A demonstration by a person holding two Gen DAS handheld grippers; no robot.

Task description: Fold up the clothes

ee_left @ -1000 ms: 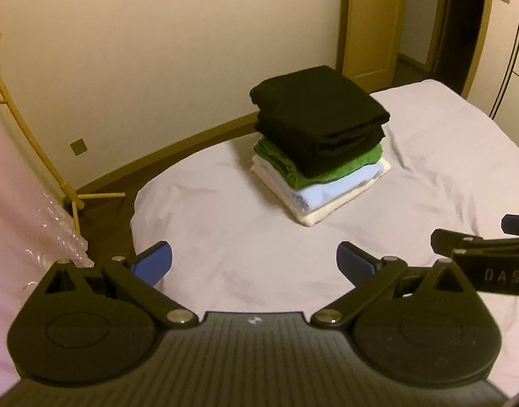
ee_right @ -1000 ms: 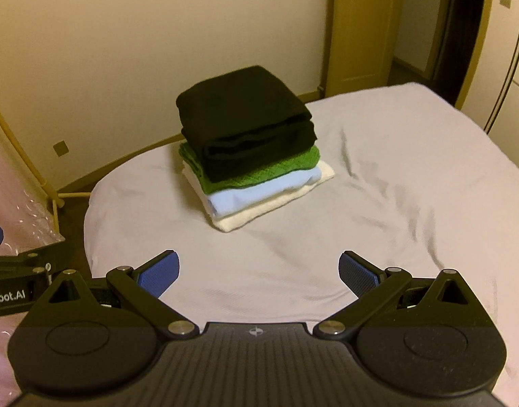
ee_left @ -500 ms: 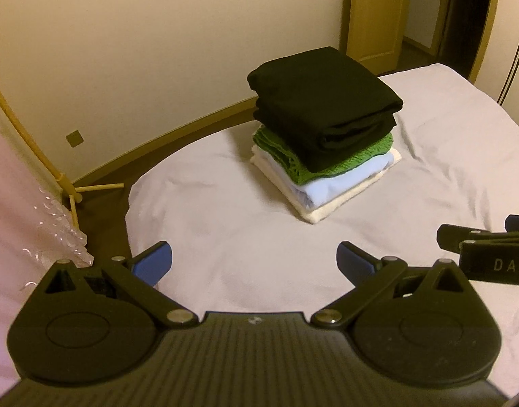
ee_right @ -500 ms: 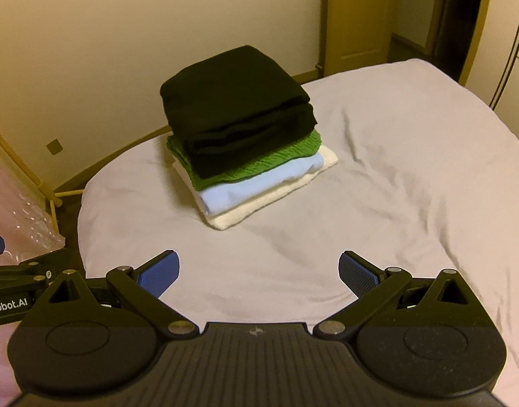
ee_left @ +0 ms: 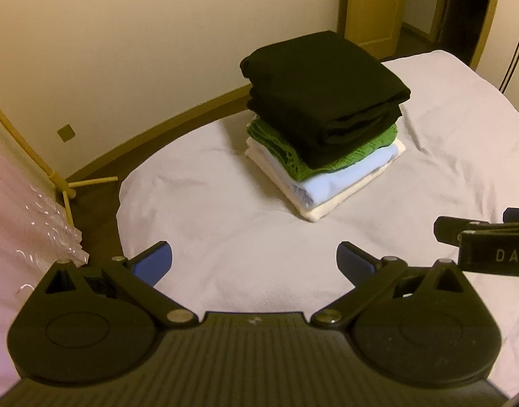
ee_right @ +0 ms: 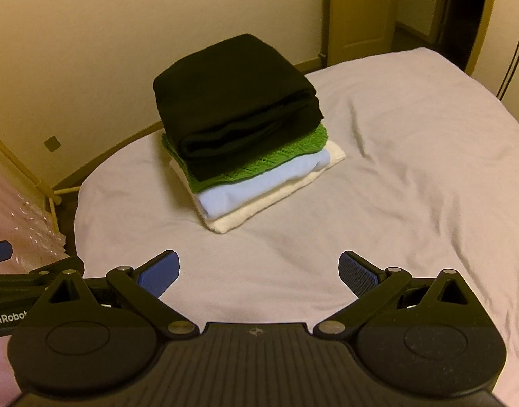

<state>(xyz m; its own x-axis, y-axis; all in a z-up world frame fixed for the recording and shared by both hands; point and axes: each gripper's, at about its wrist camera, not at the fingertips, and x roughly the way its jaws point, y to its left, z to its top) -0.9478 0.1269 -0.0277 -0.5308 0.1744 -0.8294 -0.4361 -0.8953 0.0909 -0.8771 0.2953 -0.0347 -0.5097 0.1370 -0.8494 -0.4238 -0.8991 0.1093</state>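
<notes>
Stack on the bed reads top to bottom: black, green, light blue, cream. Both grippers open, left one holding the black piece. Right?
Not quite: the left gripper holds nothing. The left wrist view shows its jaws apart over bare bed sheet, short of the black piece. The rest stands.

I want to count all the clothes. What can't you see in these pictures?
- Left view: the pile's far side, hidden by the black top piece.
- Right view: the cream bottom piece, only its edge shows.
- Both views: the near bed, hidden behind the fingers.
</notes>
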